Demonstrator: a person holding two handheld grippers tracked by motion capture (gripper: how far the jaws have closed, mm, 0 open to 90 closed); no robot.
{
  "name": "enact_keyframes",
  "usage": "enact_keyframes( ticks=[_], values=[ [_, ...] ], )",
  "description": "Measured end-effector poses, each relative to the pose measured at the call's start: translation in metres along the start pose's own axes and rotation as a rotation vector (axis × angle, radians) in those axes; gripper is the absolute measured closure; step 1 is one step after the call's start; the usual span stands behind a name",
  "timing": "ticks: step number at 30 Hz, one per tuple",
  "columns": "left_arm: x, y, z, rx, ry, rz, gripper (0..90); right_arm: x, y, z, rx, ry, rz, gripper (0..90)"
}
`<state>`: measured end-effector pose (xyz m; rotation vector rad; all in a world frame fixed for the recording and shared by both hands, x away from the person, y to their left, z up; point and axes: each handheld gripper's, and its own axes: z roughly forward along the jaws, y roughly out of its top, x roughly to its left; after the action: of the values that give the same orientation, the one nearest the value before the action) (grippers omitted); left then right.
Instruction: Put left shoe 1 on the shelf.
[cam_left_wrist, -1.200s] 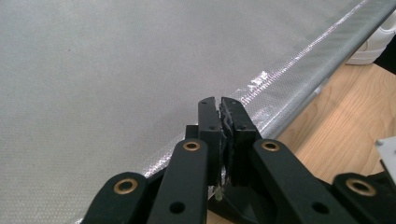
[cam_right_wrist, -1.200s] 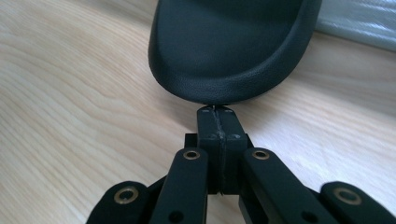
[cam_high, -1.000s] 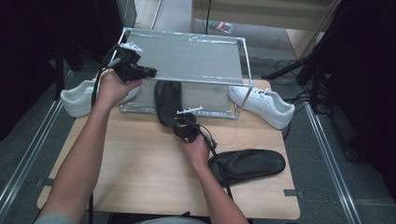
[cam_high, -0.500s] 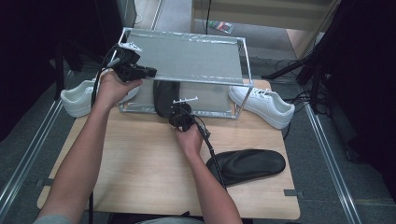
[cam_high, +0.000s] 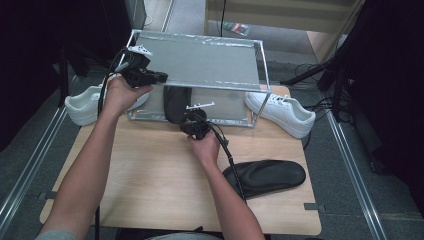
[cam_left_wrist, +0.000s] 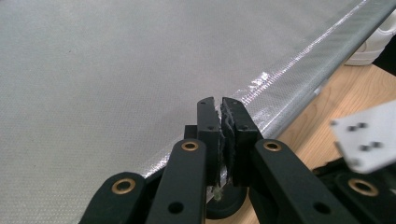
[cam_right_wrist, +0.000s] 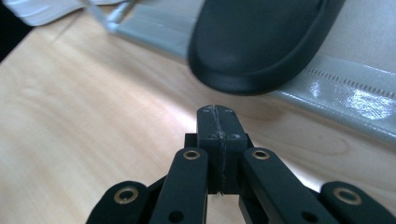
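Right gripper, jaws shut and empty, has edged up to the black shoe just ahead; left gripper, closed, steadies the shoe rack

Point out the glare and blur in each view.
High view: sharp, dark at its edges. Left gripper view: glare streaks the shiny silver edge band of the grey mesh shelf; a white plate is blurred. Right gripper view: the black foam slipper is soft.

Light: bright on table, surroundings dark | Glare: rack's glossy rim | Blur: shoe soft, close jaws sharp, grey plate smeared
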<state>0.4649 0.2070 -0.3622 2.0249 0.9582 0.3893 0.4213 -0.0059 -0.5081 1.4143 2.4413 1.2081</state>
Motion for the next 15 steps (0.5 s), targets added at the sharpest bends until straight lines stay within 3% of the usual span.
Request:
enact_keyframes(
  ticks=[4, 7, 11, 15],
  values=[
    [-0.002, 0.001, -0.001, -0.004, 0.006, 0.002, 84.6, 0.002, -0.009, -0.019, -0.033, 0.061, 0.005, 90.0],
    [-0.006, 0.004, -0.004, -0.012, -0.019, 0.001, 82.2, 0.002, -0.017, -0.032, -0.072, 0.102, 0.019, 87.7],
    [-0.017, 0.009, -0.011, -0.015, -0.07, 0.015, 73.3, 0.002, -0.025, -0.05, -0.104, 0.132, -0.005, 82.3],
    [-0.026, 0.011, -0.016, 0.01, -0.115, 0.0, 58.0, 0.001, -0.033, -0.07, -0.141, 0.159, -0.077, 64.2]
  ],
)
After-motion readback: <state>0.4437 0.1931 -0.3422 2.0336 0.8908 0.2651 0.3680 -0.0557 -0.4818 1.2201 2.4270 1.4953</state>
